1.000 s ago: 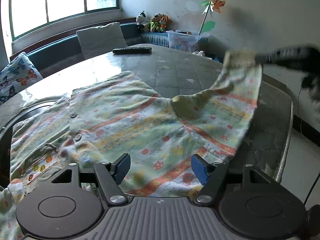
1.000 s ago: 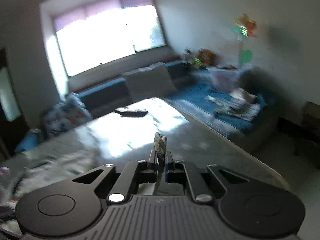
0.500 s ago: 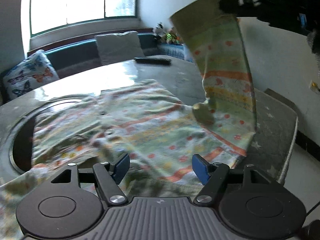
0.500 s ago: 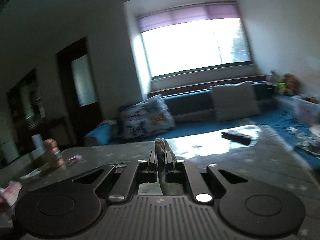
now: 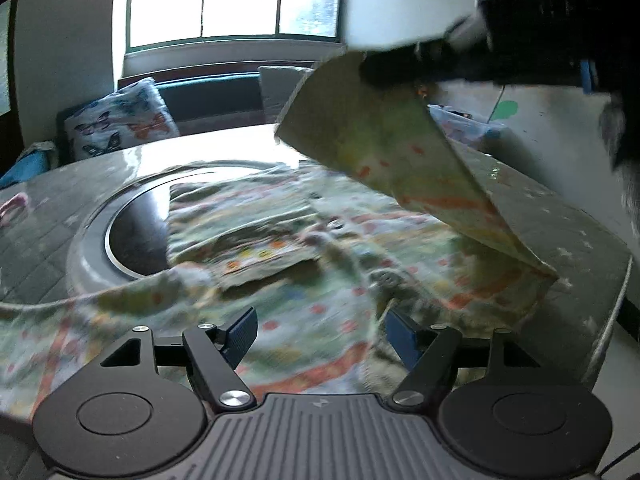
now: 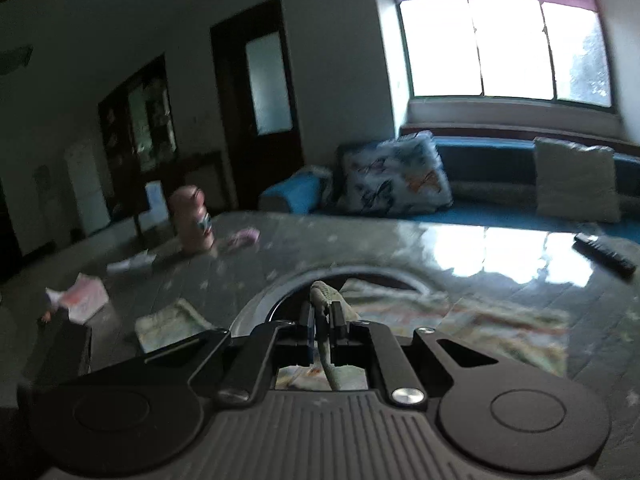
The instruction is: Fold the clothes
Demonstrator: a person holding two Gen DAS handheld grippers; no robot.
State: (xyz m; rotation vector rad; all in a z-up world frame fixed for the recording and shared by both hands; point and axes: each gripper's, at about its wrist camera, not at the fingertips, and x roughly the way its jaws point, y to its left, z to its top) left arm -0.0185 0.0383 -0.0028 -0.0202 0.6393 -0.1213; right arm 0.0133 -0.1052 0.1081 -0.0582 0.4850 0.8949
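A green patterned shirt [image 5: 304, 280] with red stripes lies spread on the grey table [image 5: 60, 200], partly over a round recessed ring [image 5: 120, 216]. My left gripper [image 5: 318, 332] is open and empty, low over the shirt's near hem. My right gripper [image 6: 323, 314] is shut on the shirt's sleeve cuff [image 6: 324, 292]. In the left wrist view the right gripper [image 5: 384, 70] holds the sleeve [image 5: 400, 160] up high, swung over the shirt's body.
A pink bottle [image 6: 194, 220], papers [image 6: 84, 292] and a small folded cloth [image 6: 172, 320] lie on the far left of the table. A black remote [image 6: 604, 258] lies at the back right. A blue sofa with cushions [image 6: 396, 176] stands beyond.
My right gripper has lifted the sleeve from the table's right side and carried it up and leftward over the shirt. My left gripper stays open near the hem.
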